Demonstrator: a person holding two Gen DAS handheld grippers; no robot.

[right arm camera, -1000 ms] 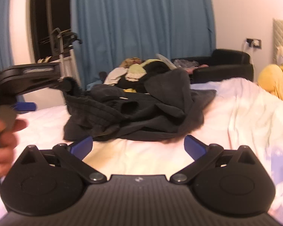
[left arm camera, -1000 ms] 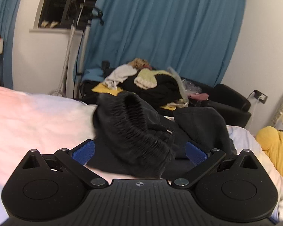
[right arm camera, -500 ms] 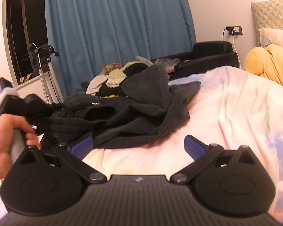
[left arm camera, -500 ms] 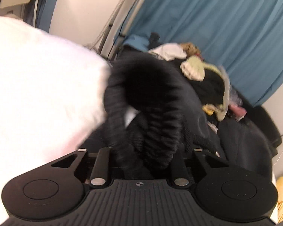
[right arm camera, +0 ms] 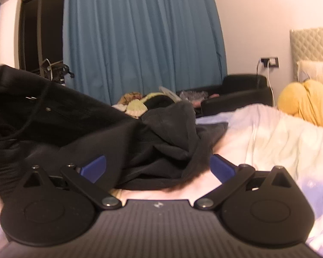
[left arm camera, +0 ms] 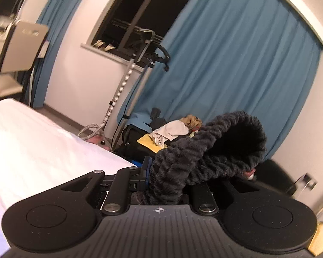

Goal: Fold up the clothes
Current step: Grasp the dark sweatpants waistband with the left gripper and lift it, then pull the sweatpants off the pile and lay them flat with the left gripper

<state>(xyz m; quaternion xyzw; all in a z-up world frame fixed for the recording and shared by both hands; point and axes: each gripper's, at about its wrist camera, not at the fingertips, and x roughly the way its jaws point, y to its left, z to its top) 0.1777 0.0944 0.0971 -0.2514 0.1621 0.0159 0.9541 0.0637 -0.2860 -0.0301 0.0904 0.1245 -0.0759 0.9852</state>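
A black garment with a ribbed elastic waistband (left arm camera: 206, 150) is clamped in my left gripper (left arm camera: 168, 176), which is shut on the waistband and holds it lifted above the white bed (left arm camera: 32, 142). In the right wrist view the same black garment (right arm camera: 109, 133) is stretched up to the left, and its lower part lies bunched on the bed between my fingers. My right gripper (right arm camera: 157, 167) is open, its blue pads on either side of the cloth without pinching it.
A pile of mixed clothes (left arm camera: 172, 131) lies on a dark chair by the blue curtain (left arm camera: 226, 64). A garment steamer stand (left arm camera: 127, 75) stands beside the bed. A yellow garment (right arm camera: 305, 105) and a pillow lie at the bed's head. A black armchair (right arm camera: 236, 94) stands behind.
My left gripper closed on the waistband and lifted it up off the bed. My right gripper moved forward to the garment's lower part and stayed open.
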